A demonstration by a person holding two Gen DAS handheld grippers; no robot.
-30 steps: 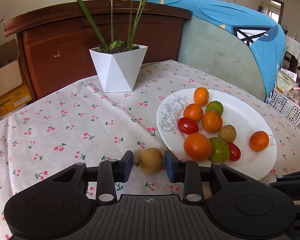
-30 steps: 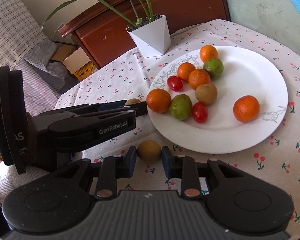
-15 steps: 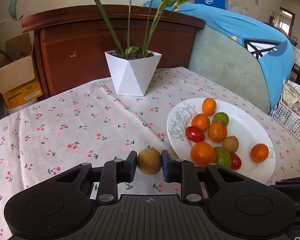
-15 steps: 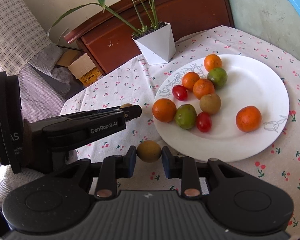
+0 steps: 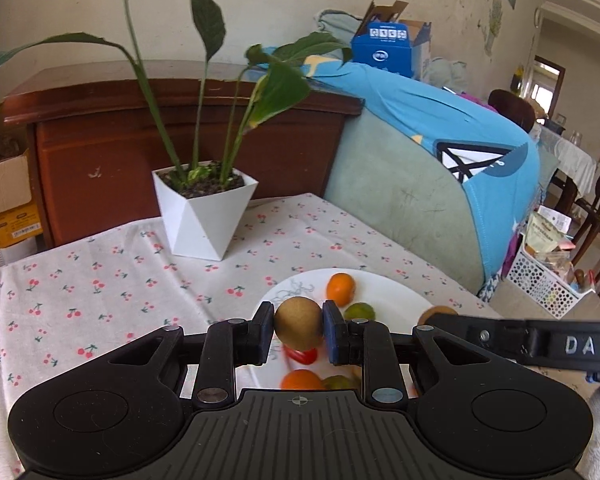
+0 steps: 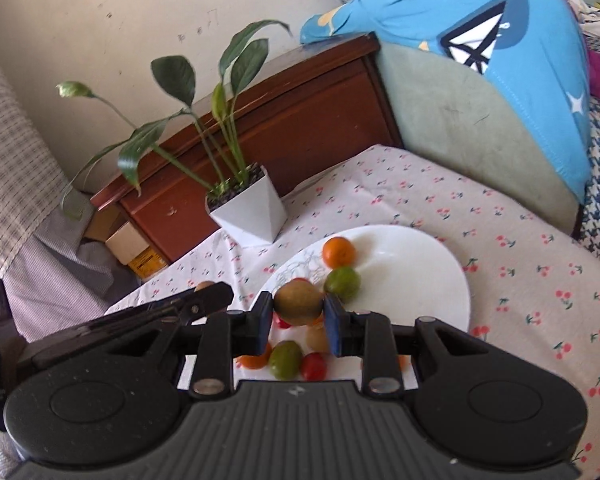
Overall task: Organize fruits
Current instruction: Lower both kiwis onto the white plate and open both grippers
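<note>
My left gripper is shut on a round brown fruit and holds it in the air over the near rim of the white plate. My right gripper is shut on a second brown fruit, also lifted over the plate. On the plate lie oranges, green fruits and red tomatoes; both grippers hide part of them. The right gripper's arm crosses the left wrist view at the right. The left gripper shows at the left of the right wrist view.
A white faceted pot with a tall leafy plant stands at the back of the cherry-print tablecloth. A wooden cabinet and a cushioned chair with a blue cloth lie behind the table. Cardboard boxes sit far left.
Both grippers closed on their brown fruits, lifted them off the tablecloth and moved up over the plate. The cameras now look higher.
</note>
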